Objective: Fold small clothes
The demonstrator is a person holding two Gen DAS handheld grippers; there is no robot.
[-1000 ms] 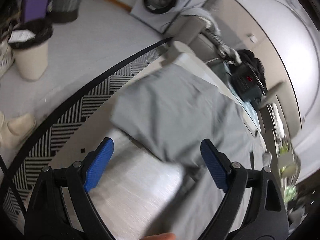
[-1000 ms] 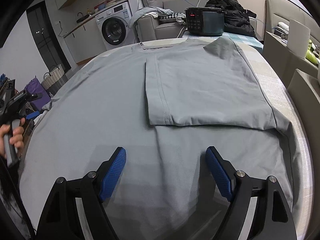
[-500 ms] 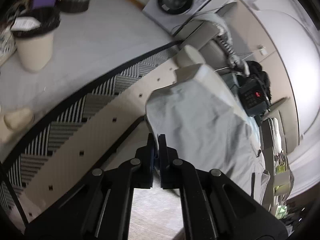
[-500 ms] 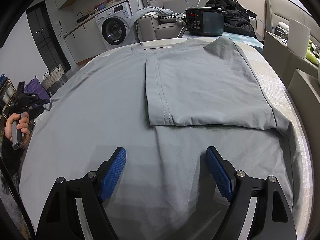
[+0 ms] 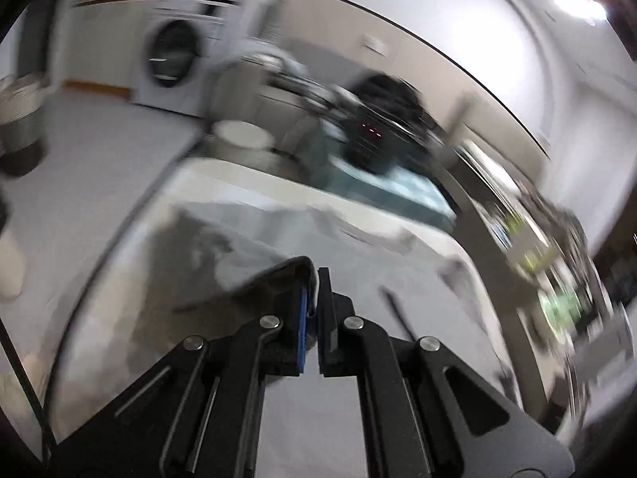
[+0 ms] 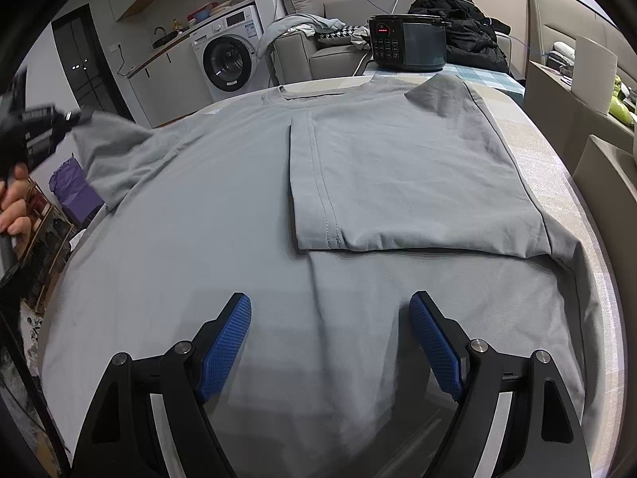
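Lifted off the table since a second ago, the left sleeve (image 6: pixel 107 151) of the gray T-shirt (image 6: pixel 223 215) now hangs at the frame's left edge, pinched in the left claw (image 6: pixel 73 116), whose fingers are pressed together on the fabric. The shirt lies spread across the round table (image 6: pixel 557 167), its right side already folded over the middle. At lower centre the right claw (image 6: pixel 330 342) hovers over the hem, fingers spread wide, holding nothing. Behind stand a black multicooker (image 6: pixel 406 46) and a washing machine (image 6: pixel 229 55).
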